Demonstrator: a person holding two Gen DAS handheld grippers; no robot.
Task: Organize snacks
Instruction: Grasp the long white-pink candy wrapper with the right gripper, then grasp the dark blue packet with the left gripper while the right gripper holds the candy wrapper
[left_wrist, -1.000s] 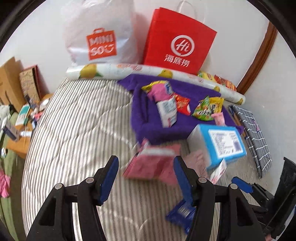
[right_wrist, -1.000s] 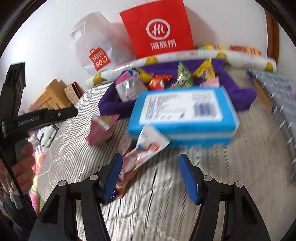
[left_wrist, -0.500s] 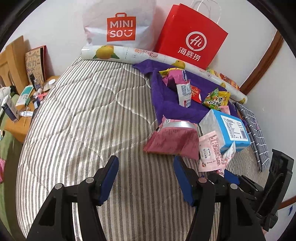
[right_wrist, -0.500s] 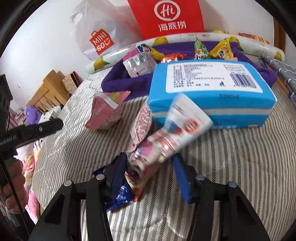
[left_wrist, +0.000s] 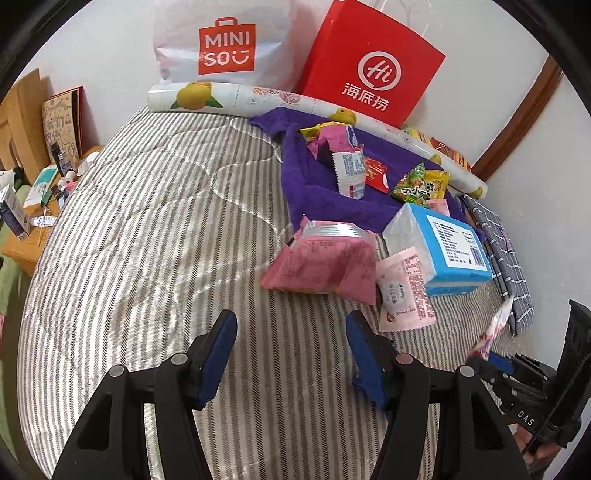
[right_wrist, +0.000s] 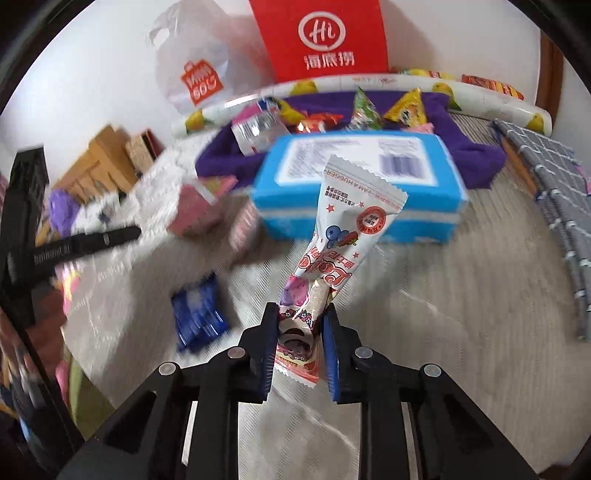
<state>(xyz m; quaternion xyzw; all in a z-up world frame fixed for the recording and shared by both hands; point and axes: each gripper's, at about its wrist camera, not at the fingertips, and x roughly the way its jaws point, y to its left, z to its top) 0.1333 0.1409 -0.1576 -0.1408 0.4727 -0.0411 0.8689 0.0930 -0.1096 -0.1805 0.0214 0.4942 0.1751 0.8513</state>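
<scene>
My right gripper (right_wrist: 300, 314) is shut on a long white snack packet (right_wrist: 343, 229) and holds it above the striped bed; the packet also shows in the left wrist view (left_wrist: 495, 328). My left gripper (left_wrist: 291, 332) is open and empty over the bedspread. Ahead of it lie a pink snack bag (left_wrist: 325, 262) and a pale pink packet (left_wrist: 404, 291). A blue box (left_wrist: 450, 251) (right_wrist: 358, 184) sits at the edge of a purple towel (left_wrist: 306, 184) that carries several small snacks (left_wrist: 421, 184). A dark blue packet (right_wrist: 197, 314) lies on the bed.
A red paper bag (left_wrist: 369, 62) and a white MINISO bag (left_wrist: 225, 44) lean on the wall behind a rolled fruit-print sheet (left_wrist: 258, 99). A grey checked cloth (left_wrist: 502, 258) lies at the right. A wooden bedside stand (left_wrist: 29, 221) with small items is at the left.
My right gripper has closed on the long white packet and lifted it off the bed. My left gripper has drawn back and stays open.
</scene>
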